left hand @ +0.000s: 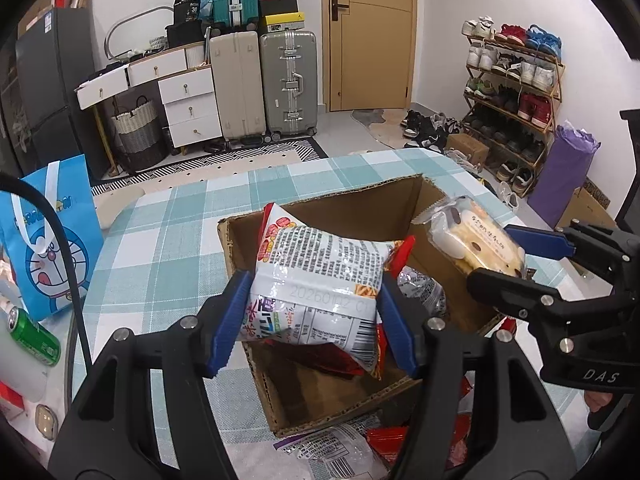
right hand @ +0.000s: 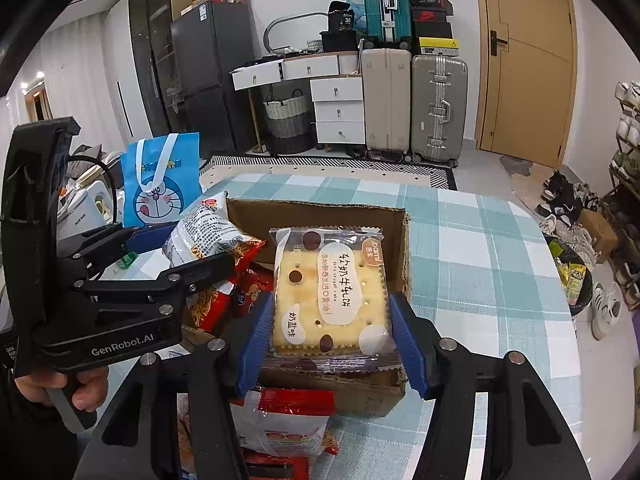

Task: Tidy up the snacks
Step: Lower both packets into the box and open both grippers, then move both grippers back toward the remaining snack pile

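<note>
Cardboard box point(left hand: 320, 408) sits below both grippers: left gripper point(left hand: 316, 316) jaws clamp a chip bag point(left hand: 316, 280), right gripper point(right hand: 330, 340) jaws a cracker pack point(right hand: 332, 292).

Both wrist views look forward, close above the shared cardboard box point(left hand: 328, 408) point(right hand: 360, 394)

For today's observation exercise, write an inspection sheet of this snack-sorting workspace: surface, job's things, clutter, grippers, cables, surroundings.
Surface: table with teal checked cloth.
Job's things: open cardboard box holding red packets; white snack bag and cracker pack both held over it; more packets lie in front of the box.
Clutter: blue cartoon gift bag, green can.
Grippers: left gripper shut on the snack bag; right gripper shut on the cracker pack.
Cables: black cable at the left edge.
Surroundings: suitcases, drawers, fridge, door, shoe rack.
</note>
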`<act>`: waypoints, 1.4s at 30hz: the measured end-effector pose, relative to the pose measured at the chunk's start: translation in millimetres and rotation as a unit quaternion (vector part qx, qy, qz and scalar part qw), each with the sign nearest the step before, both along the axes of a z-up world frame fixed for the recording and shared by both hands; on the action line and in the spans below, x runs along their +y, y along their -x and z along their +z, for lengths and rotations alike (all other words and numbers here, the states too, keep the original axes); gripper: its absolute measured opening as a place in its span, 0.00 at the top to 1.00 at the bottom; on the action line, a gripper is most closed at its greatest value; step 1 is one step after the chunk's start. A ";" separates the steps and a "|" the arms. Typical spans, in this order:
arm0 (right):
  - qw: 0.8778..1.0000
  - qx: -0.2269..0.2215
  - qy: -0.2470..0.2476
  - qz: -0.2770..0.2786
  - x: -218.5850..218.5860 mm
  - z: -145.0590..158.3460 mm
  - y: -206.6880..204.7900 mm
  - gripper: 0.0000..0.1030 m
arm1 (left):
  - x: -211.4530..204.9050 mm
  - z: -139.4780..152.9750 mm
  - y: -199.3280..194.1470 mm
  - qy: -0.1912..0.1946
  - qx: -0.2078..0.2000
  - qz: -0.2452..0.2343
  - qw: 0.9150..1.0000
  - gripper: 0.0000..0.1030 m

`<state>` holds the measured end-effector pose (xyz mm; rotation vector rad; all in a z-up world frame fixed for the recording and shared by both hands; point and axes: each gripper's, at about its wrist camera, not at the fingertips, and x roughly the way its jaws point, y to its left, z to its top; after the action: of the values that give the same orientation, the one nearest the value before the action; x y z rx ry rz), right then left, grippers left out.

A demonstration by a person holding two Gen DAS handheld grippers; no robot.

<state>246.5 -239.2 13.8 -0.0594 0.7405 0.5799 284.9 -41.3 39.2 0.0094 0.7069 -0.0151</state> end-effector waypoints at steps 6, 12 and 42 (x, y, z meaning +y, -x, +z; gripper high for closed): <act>1.000 0.000 -0.005 0.000 -1.9 -1.3 3.0 0.43 | -2.7 -0.8 -0.1 0.001 0.001 -0.004 1.000 0.39; 1.000 -0.016 -0.008 -0.002 -7.8 9.2 13.0 0.35 | -0.7 -3.2 8.7 0.025 -0.002 -0.008 1.000 0.17; 0.999 -0.013 -0.022 -0.024 -46.2 -13.6 104.6 0.00 | 39.8 -16.5 140.4 0.036 0.004 0.019 0.999 0.01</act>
<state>141.9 -285.4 0.2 -0.0091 0.7013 0.5485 144.6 -1.5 22.8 -0.0733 0.7146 -0.0044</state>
